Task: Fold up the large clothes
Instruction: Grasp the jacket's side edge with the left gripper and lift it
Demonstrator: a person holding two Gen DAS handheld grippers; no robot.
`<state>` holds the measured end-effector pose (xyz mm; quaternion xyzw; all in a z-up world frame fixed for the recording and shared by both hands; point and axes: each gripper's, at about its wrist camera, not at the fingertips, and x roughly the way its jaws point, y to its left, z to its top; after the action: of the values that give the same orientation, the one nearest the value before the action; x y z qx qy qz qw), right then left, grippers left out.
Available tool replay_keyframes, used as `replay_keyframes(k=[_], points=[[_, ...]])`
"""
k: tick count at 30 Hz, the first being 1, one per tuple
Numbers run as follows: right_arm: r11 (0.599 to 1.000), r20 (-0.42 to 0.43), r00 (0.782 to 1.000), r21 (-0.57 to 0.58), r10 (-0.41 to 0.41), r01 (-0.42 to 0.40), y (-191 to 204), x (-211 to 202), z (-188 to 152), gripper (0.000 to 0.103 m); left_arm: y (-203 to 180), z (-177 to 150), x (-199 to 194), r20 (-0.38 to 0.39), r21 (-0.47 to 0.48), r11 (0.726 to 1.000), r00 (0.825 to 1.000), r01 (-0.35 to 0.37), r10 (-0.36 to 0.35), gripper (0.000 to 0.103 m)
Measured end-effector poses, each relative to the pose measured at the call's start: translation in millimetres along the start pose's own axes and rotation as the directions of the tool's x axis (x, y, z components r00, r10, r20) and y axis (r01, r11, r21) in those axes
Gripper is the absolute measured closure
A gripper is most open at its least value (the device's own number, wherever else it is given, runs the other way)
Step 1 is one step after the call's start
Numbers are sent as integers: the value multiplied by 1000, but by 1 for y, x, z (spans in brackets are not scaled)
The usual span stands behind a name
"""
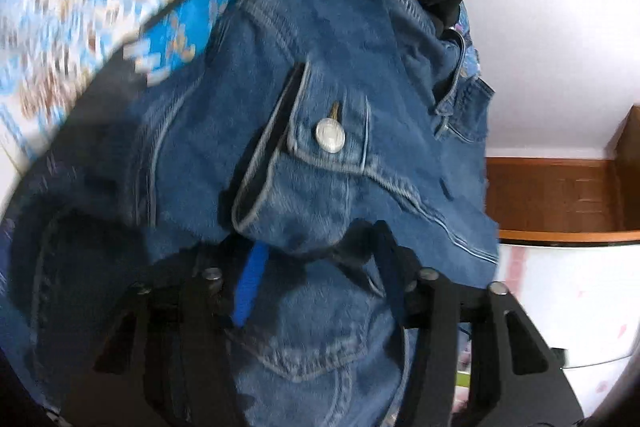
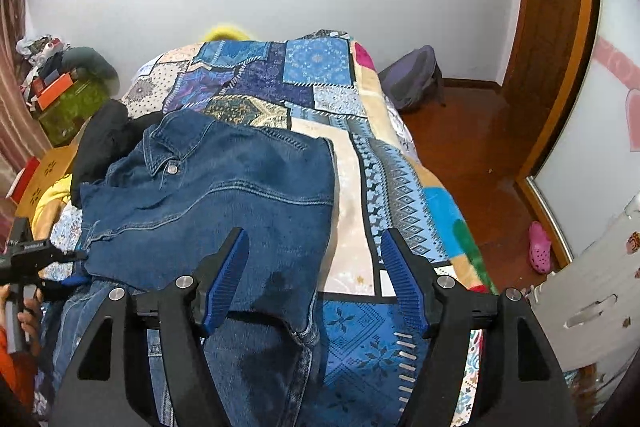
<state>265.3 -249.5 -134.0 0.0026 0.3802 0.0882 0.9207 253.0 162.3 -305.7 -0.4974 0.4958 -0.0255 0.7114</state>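
Observation:
A blue denim jacket (image 2: 224, 195) lies spread on a patchwork bedspread (image 2: 320, 87), collar to the far left, a silver button (image 2: 172, 169) showing. My right gripper (image 2: 314, 275) hovers open and empty above the jacket's near right edge. My left gripper (image 2: 76, 269) shows at the jacket's left edge in the right wrist view. In the left wrist view the left gripper (image 1: 316, 267) has denim (image 1: 320, 147) bunched between its fingers and lifted; a cuff button (image 1: 330, 135) faces the camera. Its fingertips are buried in the cloth.
A black garment (image 2: 104, 143) lies at the jacket's far left. A purple backpack (image 2: 416, 75) sits on the wooden floor right of the bed. A pink shoe (image 2: 540, 247) lies by the mirrored wardrobe. Clutter and boxes (image 2: 64, 95) stand at the left.

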Motion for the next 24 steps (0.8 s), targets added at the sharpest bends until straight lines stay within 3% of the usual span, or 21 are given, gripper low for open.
replay_keyframes(k=[2, 4, 5, 6, 8, 11, 15, 18, 22, 24], points=[[1000, -10, 1000, 4, 3, -3, -3, 3, -2, 38, -14, 3, 4, 26, 78, 995, 998, -58, 56, 64], [1000, -24, 1000, 18, 4, -4, -6, 7, -3, 38, -32, 4, 12, 70, 175, 971, 985, -166, 156, 71], [1000, -30, 1000, 27, 6, -6, -8, 9, -3, 38, -45, 3, 13, 124, 238, 941, 969, -240, 215, 78], [999, -34, 999, 38, 12, -11, -10, 10, -3, 38, -54, 1, 12, 164, 273, 919, 955, -285, 247, 78], [998, -37, 999, 56, 21, -18, -13, 10, -3, 38, -86, -7, 2, 314, 361, 839, 900, -407, 301, 79], [997, -38, 999, 69, 26, -23, -16, 9, -2, 38, -130, -17, -20, 472, 455, 752, 846, -476, 249, 81], [997, -36, 999, 80, 20, -17, -20, 8, 2, 38, -167, -12, -62, 546, 502, 746, 829, -438, 119, 81], [996, -31, 999, 83, 23, -20, -20, 8, 4, 38, -188, -4, -91, 593, 518, 744, 804, -422, 44, 81], [998, -47, 999, 66, 6, -3, -17, 16, 2, 38, -194, 2, -107, 593, 532, 747, 805, -399, 9, 81], [998, -72, 997, 69, 12, -7, -16, 22, -1, 38, -186, 1, -103, 599, 526, 738, 800, -423, 31, 81]])
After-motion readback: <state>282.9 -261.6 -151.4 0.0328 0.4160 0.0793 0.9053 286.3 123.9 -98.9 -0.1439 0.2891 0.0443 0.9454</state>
